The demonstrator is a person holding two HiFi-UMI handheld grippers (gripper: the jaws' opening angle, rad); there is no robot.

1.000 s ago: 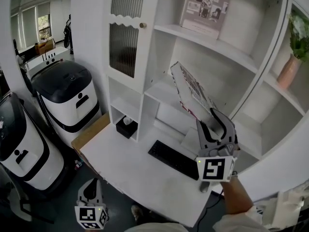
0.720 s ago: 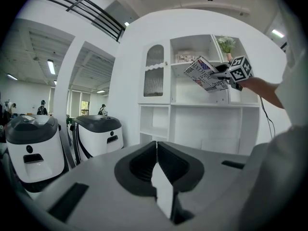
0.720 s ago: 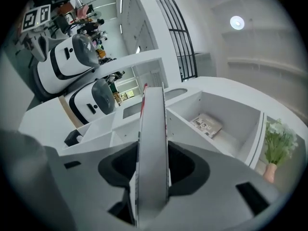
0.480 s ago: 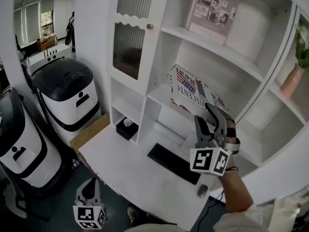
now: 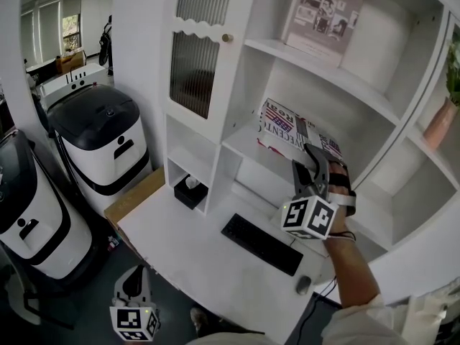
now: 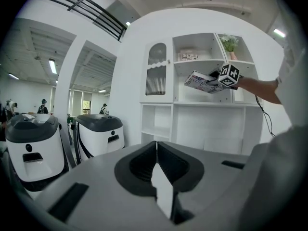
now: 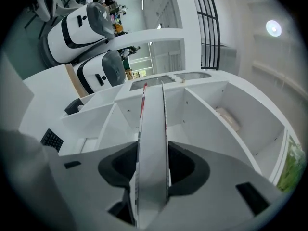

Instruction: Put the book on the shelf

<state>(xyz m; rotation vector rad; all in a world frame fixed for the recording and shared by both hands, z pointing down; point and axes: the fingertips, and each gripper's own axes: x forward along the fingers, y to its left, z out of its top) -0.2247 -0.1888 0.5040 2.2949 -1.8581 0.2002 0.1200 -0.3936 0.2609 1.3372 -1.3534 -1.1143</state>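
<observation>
Book (image 5: pixel 296 131) pinched edge-on in right claw (image 5: pixel 316 165), by shelf (image 5: pixel 241 139); left claw (image 6: pixel 155 163) pressed together, empty.

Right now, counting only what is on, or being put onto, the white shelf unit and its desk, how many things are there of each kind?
Books: 2 (held book, standing book)
Keyboard: 1
Computer mouse: 1
Pink vase with plant: 1
Black tissue box: 1
Total: 6

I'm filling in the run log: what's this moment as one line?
step: shelving | right gripper: shut on book | book: tilted, at shelf, not released | left gripper: shut, empty, low
</observation>
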